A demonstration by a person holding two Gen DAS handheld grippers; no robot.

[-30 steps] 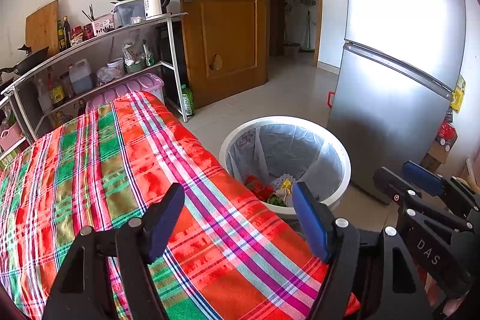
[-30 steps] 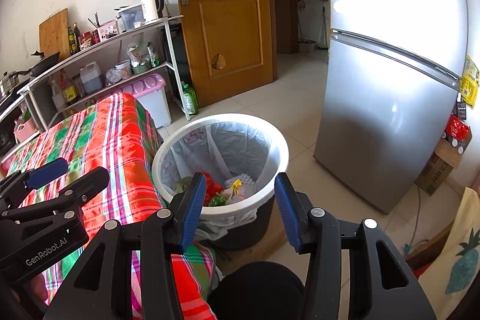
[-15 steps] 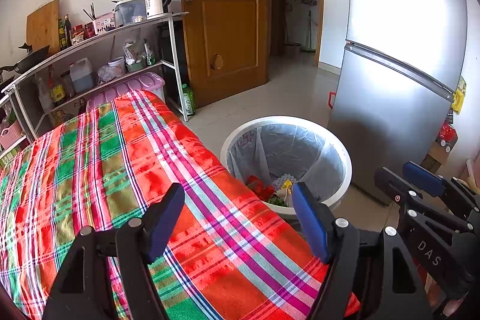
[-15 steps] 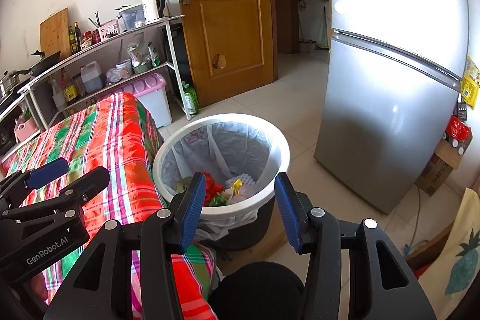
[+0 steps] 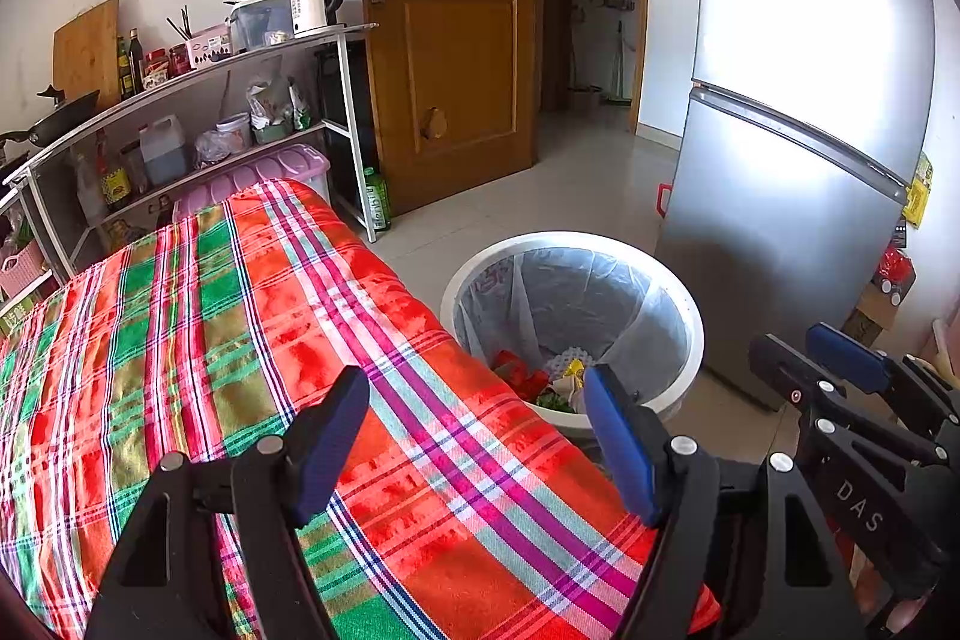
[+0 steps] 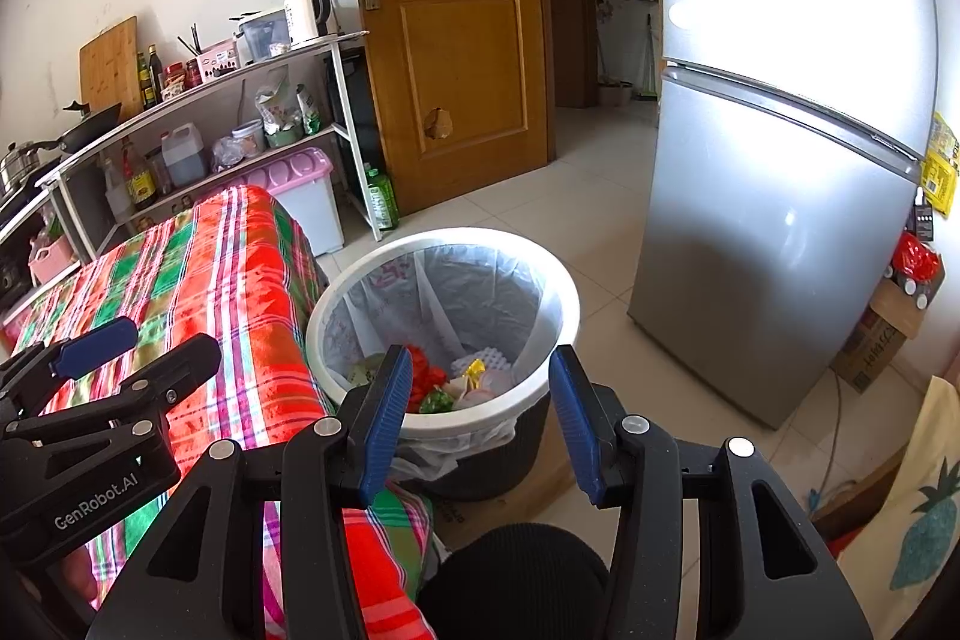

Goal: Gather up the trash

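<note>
A white-rimmed trash bin (image 5: 690, 304) with a grey liner stands on the floor beside the table; it also shows in the right wrist view (image 6: 564, 292). Red, green, yellow and white trash (image 6: 447, 379) lies at its bottom, also seen in the left wrist view (image 5: 540, 379). My left gripper (image 5: 477, 436) is open and empty above the table's near corner. My right gripper (image 6: 480, 418) is open and empty, just above the bin's near rim. Each gripper appears at the edge of the other's view.
A table with a red and green plaid cloth (image 5: 210, 340) fills the left. A metal shelf (image 5: 240, 100) with bottles and a kettle stands behind it, next to a wooden door (image 5: 456, 40). A silver fridge (image 5: 798, 160) stands right of the bin.
</note>
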